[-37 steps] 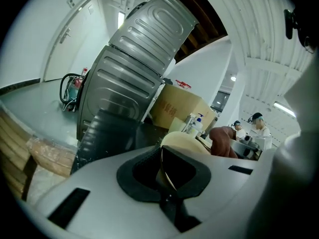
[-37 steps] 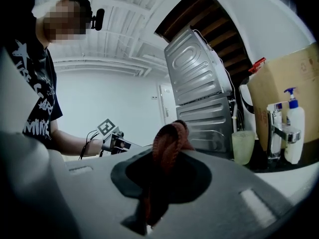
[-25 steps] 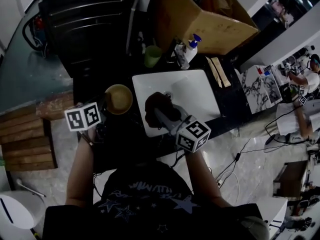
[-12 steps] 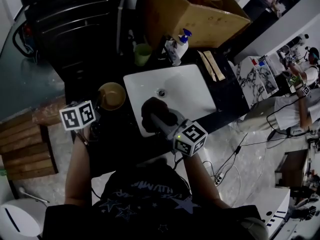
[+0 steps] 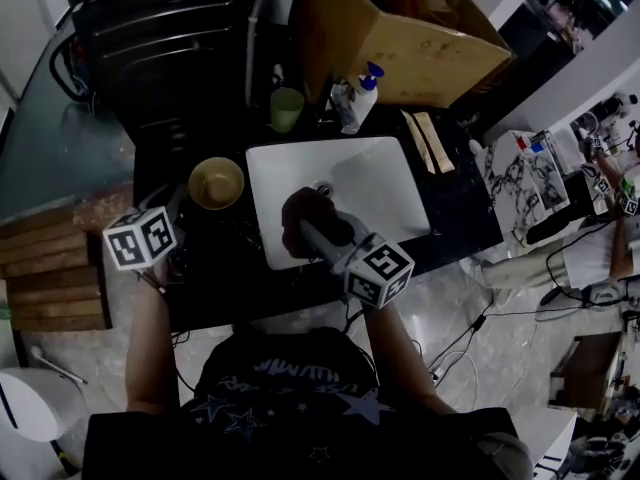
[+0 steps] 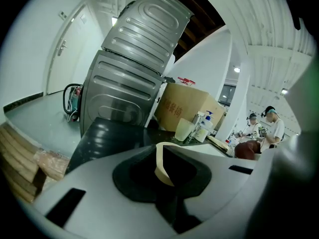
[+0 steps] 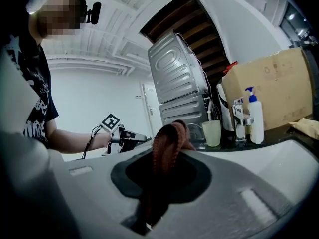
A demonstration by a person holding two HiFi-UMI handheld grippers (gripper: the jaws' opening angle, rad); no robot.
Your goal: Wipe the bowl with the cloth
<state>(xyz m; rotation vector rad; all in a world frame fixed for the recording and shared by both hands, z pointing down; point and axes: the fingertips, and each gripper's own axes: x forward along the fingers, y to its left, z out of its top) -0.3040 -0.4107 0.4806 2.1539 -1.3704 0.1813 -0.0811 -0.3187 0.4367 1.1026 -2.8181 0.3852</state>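
Cloth [image 7: 169,136] — right tool [image 7: 164,164]; bowl [image 5: 216,183] — left tool [image 6: 167,172]

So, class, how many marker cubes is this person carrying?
2: a white cube on the left gripper by the yellow bowl; another cube on the right gripper over the white sink.

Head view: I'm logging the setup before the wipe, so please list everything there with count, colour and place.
bowl: one, yellow, left of sink
cloth: one, brown, over sink
sink: one, white, centre
counter: one, black, around sink
cup: one, green, behind sink
soap bottle: one, white with blue pump, beside cup
box: one, cardboard brown, behind bottle
left gripper: one, grey, shut on bowl rim
right gripper: one, grey, shut on cloth
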